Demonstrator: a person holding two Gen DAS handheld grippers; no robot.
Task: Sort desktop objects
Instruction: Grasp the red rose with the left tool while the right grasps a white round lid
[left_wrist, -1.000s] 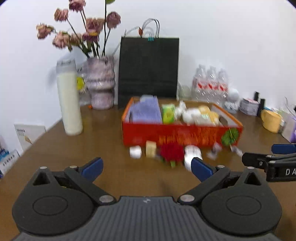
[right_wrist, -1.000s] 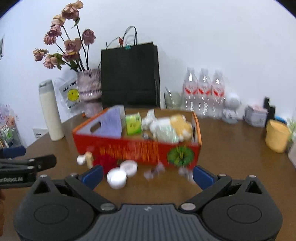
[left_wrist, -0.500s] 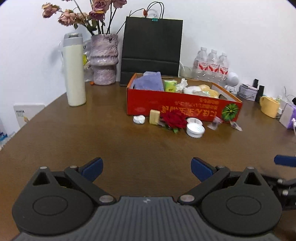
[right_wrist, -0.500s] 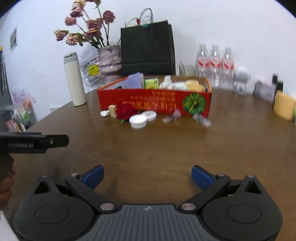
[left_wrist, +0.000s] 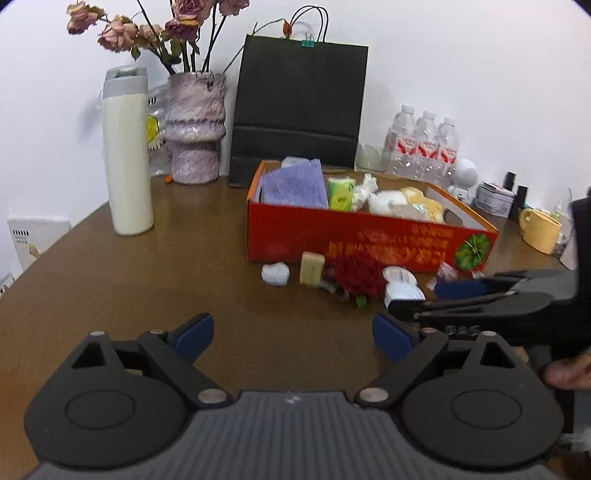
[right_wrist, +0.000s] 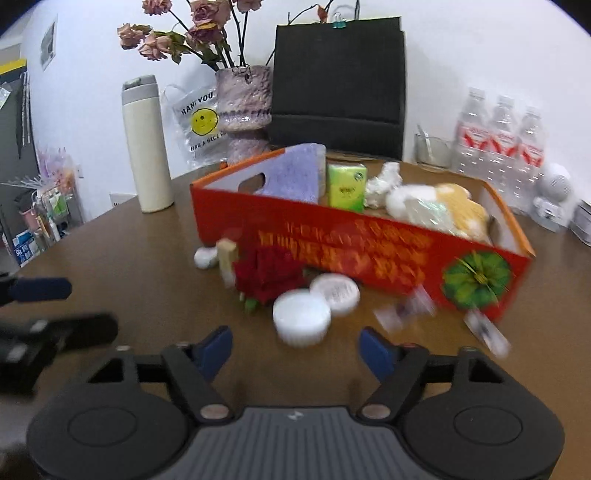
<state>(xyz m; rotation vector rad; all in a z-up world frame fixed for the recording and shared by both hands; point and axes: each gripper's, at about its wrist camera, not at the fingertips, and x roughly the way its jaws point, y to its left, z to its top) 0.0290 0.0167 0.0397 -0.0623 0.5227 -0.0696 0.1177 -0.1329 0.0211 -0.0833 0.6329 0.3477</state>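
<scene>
The white jar (right_wrist: 301, 322) sits on the brown table (left_wrist: 147, 288) just before the red box's (right_wrist: 332, 243) long front wall, touching a flat white lid (right_wrist: 335, 294) and beside the red rose (right_wrist: 267, 274). It looks light, rigid and smooth, likely slippery plastic, so pinch it across its round side wall. The right gripper (right_wrist: 295, 345) is spread wide and empty, close to it; the left gripper (left_wrist: 293, 332) is likewise parted, grasping nothing. Small wrappers (right_wrist: 406, 312) nearby are too blurred to identify.
</scene>
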